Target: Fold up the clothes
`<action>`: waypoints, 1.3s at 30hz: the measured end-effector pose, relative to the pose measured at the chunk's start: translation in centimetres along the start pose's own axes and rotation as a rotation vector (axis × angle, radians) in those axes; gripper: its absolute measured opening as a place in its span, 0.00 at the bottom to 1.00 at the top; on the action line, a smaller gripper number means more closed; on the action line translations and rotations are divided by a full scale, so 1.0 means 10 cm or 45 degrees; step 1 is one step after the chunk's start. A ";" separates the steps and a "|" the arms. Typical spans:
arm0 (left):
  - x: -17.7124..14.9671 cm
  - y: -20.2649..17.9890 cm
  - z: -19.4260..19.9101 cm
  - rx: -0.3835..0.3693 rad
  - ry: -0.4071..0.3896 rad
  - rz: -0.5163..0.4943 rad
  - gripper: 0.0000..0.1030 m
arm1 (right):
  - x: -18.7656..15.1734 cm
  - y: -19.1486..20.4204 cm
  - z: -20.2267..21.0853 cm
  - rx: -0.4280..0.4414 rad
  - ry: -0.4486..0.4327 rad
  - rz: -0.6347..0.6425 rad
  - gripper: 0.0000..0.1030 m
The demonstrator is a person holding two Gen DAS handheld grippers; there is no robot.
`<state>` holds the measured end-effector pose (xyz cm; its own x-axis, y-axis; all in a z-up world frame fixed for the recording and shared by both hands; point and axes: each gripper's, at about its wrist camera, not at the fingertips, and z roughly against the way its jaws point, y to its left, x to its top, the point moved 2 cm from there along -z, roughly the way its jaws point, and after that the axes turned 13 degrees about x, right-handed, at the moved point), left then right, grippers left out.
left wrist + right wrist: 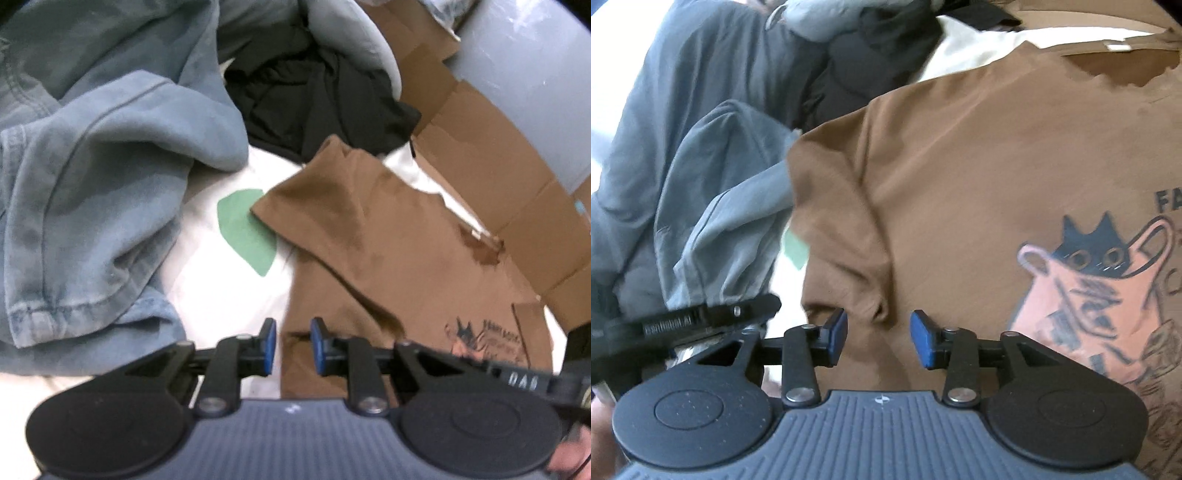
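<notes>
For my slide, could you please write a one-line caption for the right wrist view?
Right gripper, open, above a brown T-shirt with a cat print, beside grey-blue clothes.

The brown T-shirt (960,155) runs out of the right wrist picture at the right edge, so its cat print (1100,280) and the lettering above it are cut off. In the left wrist picture the same print (487,341) is blurred and partly hidden behind the gripper's arm — the words cannot be read. The green patch (243,229) lies partly under the shirt. The black garment (314,107) is half covered by grey cloth (351,33).
</notes>
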<state>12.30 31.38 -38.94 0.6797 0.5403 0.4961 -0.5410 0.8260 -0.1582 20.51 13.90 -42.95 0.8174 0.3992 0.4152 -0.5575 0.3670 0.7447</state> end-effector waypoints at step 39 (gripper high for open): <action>-0.03 -0.04 -0.04 0.091 0.039 -0.031 0.10 | -0.14 -0.07 0.13 -0.107 -0.056 -0.249 0.00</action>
<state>12.46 30.94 -39.37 0.7076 0.5257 0.4722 -0.5574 0.8260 -0.0842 19.93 11.93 -43.40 0.9157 0.2770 0.2911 -0.3963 0.5035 0.7677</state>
